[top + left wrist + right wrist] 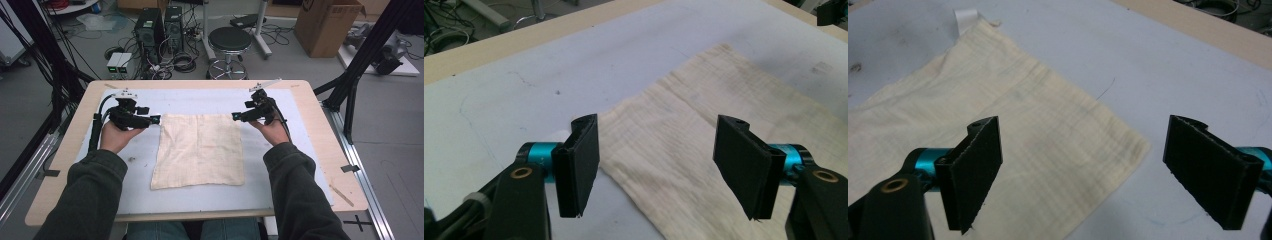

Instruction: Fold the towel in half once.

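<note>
A cream cloth (199, 150) lies flat on the pale blue mat (280, 190) in the middle of the table. My left gripper (154, 120) hovers open at the cloth's far left corner. In the left gripper view its gripper (659, 170) stands wide over the cloth (684, 130) corner, nothing between the jaws. My right gripper (235, 116) is open at the far right corner. The right gripper view shows that gripper (1088, 175) spread above the cloth (1013, 130), whose corner lies between the jaws.
A white tag (964, 18) pokes out at the cloth's far corner. The wooden table edge (320, 115) rims the mat. Beyond the table stand a black stool (229, 42), computer towers (159, 27) and a cardboard box (327, 25).
</note>
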`<control>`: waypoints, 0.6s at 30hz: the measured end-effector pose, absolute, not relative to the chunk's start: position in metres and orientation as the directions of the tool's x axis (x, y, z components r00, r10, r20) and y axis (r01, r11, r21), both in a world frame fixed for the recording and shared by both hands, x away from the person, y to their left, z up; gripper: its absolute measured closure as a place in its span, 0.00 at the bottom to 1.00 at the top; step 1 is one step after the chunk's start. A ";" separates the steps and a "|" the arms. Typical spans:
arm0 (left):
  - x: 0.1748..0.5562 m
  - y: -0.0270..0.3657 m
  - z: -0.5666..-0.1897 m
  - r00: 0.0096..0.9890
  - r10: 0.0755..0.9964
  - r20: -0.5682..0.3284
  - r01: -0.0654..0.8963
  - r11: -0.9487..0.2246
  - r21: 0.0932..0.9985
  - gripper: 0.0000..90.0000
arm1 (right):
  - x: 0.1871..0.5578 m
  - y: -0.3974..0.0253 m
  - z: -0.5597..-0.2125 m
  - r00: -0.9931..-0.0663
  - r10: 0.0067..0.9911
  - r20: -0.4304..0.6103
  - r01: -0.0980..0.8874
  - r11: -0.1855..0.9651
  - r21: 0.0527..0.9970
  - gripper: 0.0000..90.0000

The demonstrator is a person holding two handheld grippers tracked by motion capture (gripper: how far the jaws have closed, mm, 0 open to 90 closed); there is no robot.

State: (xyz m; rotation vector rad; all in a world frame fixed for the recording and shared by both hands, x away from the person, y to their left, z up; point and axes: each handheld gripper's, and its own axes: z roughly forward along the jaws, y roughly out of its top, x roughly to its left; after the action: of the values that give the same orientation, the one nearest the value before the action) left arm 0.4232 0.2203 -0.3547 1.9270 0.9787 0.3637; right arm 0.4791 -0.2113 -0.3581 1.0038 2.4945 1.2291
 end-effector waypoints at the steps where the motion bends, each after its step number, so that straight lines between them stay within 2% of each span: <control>1: 0.427 0.219 -0.355 0.637 0.760 -0.131 0.486 -0.263 0.834 0.41 | 0.482 -0.210 -0.356 -0.752 0.647 0.121 0.491 0.429 0.758 0.18; 8: 0.451 0.213 -0.368 0.616 0.774 -0.143 0.515 -0.259 0.817 0.43 | 0.501 -0.204 -0.354 -0.734 0.667 0.125 0.504 0.414 0.758 0.21; 18: 0.471 0.207 -0.398 0.576 0.805 -0.143 0.557 -0.258 0.789 0.45 | 0.518 -0.196 -0.381 -0.706 0.693 0.145 0.560 0.422 0.713 0.31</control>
State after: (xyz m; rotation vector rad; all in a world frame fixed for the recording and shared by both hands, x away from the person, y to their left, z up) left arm 0.4714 0.2070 -0.3979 1.9506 1.0925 0.3644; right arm 0.5177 -0.1956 -0.3805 1.1130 2.4998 1.1527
